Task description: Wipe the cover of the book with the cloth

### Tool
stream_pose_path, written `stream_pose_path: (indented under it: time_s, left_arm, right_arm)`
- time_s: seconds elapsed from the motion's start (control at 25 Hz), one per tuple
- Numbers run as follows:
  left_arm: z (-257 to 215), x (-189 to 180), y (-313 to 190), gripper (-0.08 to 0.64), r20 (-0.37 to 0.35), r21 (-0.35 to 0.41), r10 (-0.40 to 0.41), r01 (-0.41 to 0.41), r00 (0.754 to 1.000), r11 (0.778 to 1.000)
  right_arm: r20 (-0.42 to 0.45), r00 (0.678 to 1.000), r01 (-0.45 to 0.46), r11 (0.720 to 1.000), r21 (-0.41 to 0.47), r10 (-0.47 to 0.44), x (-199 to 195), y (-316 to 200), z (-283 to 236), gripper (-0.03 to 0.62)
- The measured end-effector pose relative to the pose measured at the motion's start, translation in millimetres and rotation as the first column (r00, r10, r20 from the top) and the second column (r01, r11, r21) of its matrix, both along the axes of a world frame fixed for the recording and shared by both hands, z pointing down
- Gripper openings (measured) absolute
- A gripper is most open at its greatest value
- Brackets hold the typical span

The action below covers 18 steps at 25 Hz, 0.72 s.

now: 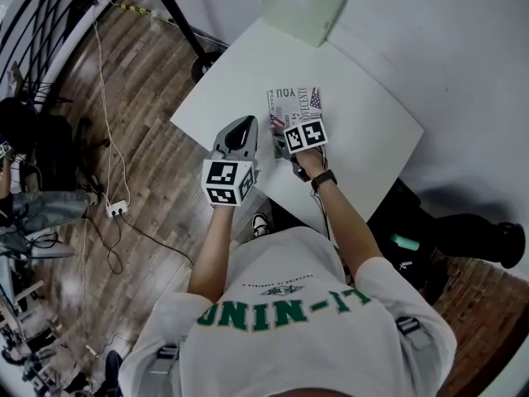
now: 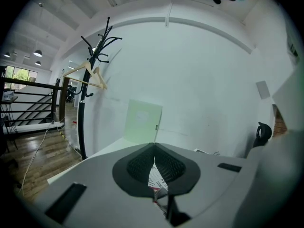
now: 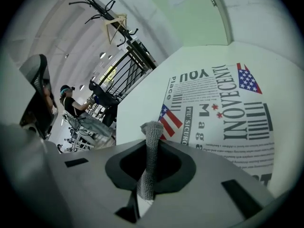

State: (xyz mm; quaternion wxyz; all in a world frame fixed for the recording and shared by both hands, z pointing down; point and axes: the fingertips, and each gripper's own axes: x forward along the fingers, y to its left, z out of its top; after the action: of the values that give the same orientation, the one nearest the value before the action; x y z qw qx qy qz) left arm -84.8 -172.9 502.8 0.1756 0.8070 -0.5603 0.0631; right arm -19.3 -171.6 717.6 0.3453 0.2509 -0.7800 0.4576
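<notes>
Here, one book [image 3: 223, 103] lies on one table [image 1: 364, 114]; the right gripper [image 3: 153, 139] clamps one cloth [image 3: 151, 167], the left gripper [image 2: 153, 147] pinched together, empty.

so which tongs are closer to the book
Right. The right tongs are over the near edge of the white flag-printed book, gripping a grey knitted cloth; the left tongs sit shut beside its left edge.
</notes>
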Motion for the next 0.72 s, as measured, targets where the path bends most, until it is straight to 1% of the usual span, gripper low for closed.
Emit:
stream_pose_path:
  time_s: [0.08, 0.2, 0.36, 0.48, 0.56, 0.64, 0.72]
  left_arm:
    - [2, -1, 1, 0.015, 0.002, -0.002, -0.004, 0.004, 1.0, 1.0]
    - [2, 2, 1, 0.015, -0.001, -0.004, -0.003, 0.003, 1.0, 1.0]
    - [-2, 10, 0, 0.015, -0.009, 0.005, 0.014, -0.014, 1.0, 1.0]
    - [-4, 17, -2, 0.015, -0.015, 0.01, 0.026, -0.026, 1.0, 1.0]
    - [-4, 21, -2, 0.015, -0.017, 0.013, 0.03, -0.03, 0.999, 0.999]
    - [-4, 23, -2, 0.015, -0.017, 0.012, 0.031, -0.031, 0.999, 0.999]
    - [-3, 25, -1, 0.015, -0.018, 0.011, 0.03, -0.03, 0.999, 0.999]
  right_arm:
    - [0.001, 1.0, -0.005, 1.0, -0.002, 0.005, 3, -1, 1, 0.035]
    - [-0.002, 0.999, -0.042, 0.999, -0.004, 0.042, 23, -5, 1, 0.034]
    - [-0.036, 0.991, -0.129, 0.992, 0.013, 0.129, 73, -14, -2, 0.034]
    - [-0.072, 0.972, -0.222, 0.975, 0.026, 0.223, 120, -25, -3, 0.034]
    - [-0.082, 0.957, -0.276, 0.961, 0.031, 0.278, 142, -33, -6, 0.034]
    - [-0.064, 0.95, -0.306, 0.952, 0.026, 0.307, 148, -36, -11, 0.034]
    - [-0.035, 0.958, -0.284, 0.959, 0.015, 0.284, 133, -32, -16, 0.034]
